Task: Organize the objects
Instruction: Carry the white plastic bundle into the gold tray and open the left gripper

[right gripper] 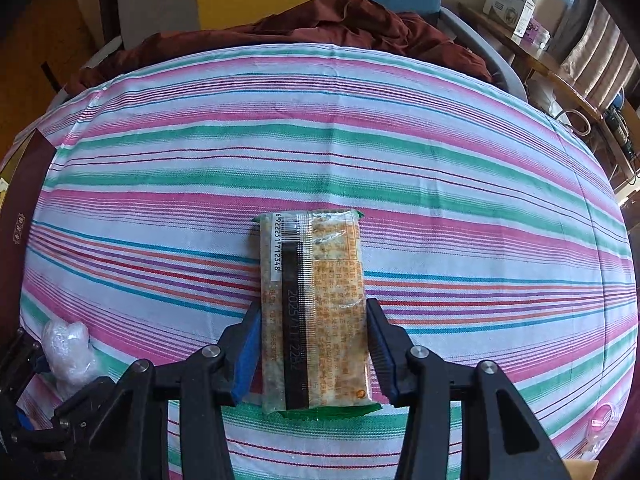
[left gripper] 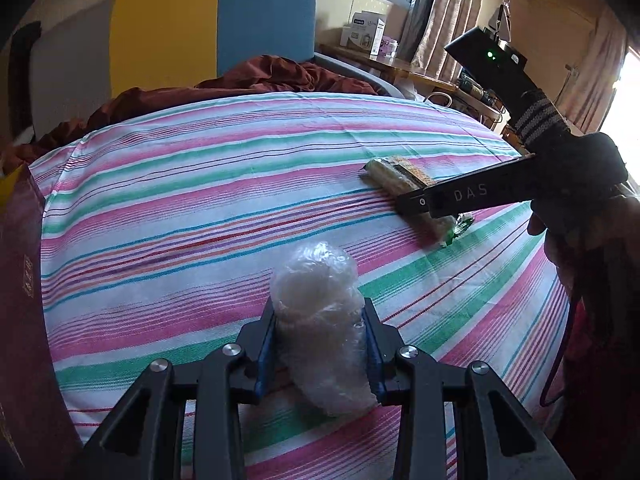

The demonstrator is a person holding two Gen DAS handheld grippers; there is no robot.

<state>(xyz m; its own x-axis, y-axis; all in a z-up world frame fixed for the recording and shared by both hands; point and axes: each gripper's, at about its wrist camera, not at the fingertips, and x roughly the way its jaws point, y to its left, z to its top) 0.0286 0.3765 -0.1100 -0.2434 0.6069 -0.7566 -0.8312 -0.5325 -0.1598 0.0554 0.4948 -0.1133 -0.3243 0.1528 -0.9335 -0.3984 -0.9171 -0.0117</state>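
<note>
- On the striped bedsheet (right gripper: 440, 168), left gripper (left gripper: 320, 320) is clamped on a clear plastic bundle (left gripper: 320, 312), ready for lifting.
- Right gripper (right gripper: 314, 340) pinches the snack packet (right gripper: 314, 312) by its long sides, packet lying flat.

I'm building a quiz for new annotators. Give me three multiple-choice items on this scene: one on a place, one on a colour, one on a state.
1. Where does the snack pack lie?
A. on the striped sheet
B. in a box
C. on the wooden shelf

2. What colour are the pads on the right tool?
A. red
B. blue
C. white

3. What is the left tool doing?
A. standing wide open over nothing
B. gripping the snack pack
C. shut on the clear plastic bundle

Key:
1 A: the pack lies flat on the striped sheet.
2 B: blue pads flank the pack.
3 C: its pads press both sides of the plastic bundle.
</note>
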